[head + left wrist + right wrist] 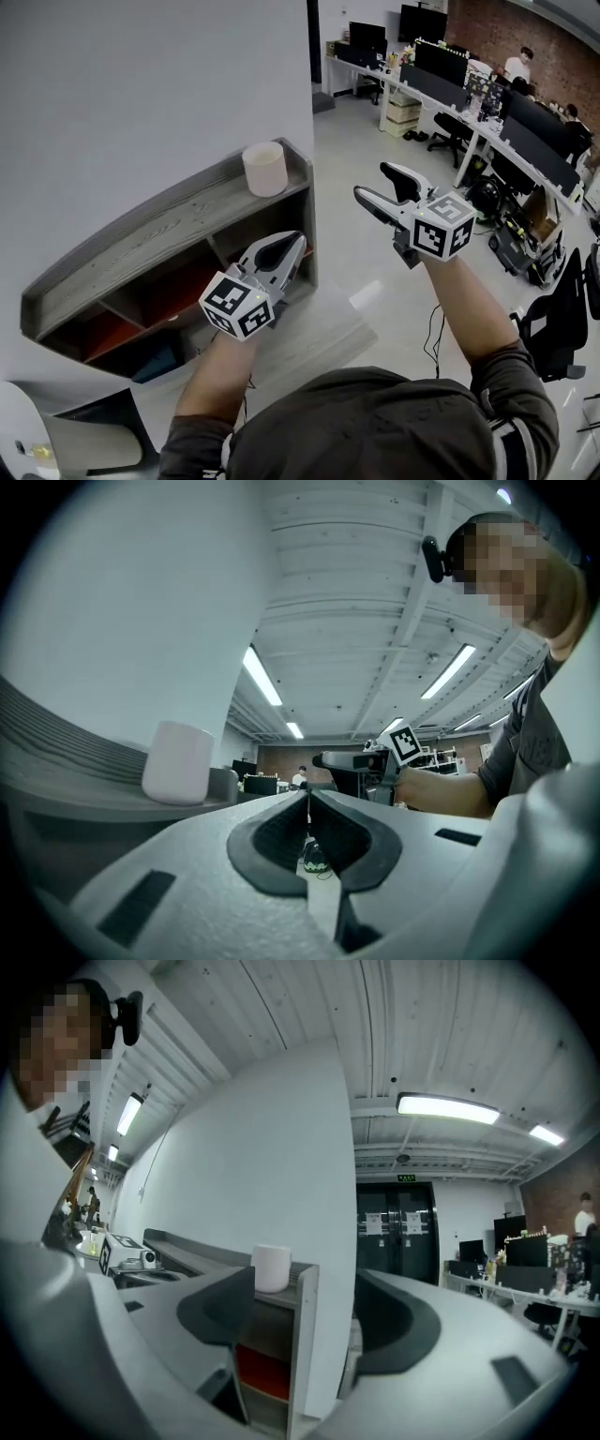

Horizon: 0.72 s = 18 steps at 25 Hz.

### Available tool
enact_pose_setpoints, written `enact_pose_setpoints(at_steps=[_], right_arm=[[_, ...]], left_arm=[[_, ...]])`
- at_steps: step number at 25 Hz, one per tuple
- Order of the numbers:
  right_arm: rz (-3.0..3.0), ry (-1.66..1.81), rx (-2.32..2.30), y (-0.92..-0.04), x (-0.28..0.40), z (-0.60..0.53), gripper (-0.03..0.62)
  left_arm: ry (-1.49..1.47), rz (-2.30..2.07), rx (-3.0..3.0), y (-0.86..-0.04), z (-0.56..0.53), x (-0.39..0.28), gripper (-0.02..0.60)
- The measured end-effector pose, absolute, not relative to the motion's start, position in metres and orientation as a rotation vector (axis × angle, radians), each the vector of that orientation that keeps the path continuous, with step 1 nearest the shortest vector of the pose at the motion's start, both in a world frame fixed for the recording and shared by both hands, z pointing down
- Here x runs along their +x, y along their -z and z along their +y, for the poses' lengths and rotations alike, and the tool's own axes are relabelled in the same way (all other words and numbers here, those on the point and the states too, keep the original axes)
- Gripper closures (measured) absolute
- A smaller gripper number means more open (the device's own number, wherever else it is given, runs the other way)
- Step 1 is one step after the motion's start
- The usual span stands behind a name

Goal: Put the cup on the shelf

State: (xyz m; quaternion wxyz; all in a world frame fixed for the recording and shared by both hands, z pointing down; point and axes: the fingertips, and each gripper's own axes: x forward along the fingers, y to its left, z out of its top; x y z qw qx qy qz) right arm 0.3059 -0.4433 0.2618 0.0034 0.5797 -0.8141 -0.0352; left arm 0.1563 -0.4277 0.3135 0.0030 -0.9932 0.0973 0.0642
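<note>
One white cup (pixel 264 169) upright on top of the grey shelf (pixel 169 234), near its end by the wall (pixel 141 84), left gripper (pixel 298 242) jaws closed together and empty, right gripper (pixel 370 180) jaws apart, gripping nothing

The cup (pixel 264 169), upper middle of the head view, looks smooth, matt and off-white. The shelf (pixel 159 234) beneath it shows streaky grey wood grain with a dull finish, and flat red panels line its lower compartments. The left gripper (pixel 308 797) and right gripper (pixel 372 181) have pale grey, finely grainy matt plastic shells with black, rubbery-looking pads (pixel 274 841). The floor (pixel 375 281) at right is pale and glossy.
</note>
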Motion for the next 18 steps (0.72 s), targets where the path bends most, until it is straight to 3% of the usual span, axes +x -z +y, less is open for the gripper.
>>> enact_pose_setpoints(at_steps=[18], right_arm=[[-2.54,-0.014,1.872,-0.378,0.459,-0.273,0.602]], left_arm=[[-0.189,0.255,-3.218,-0.397,-0.346,0.29,0.575]])
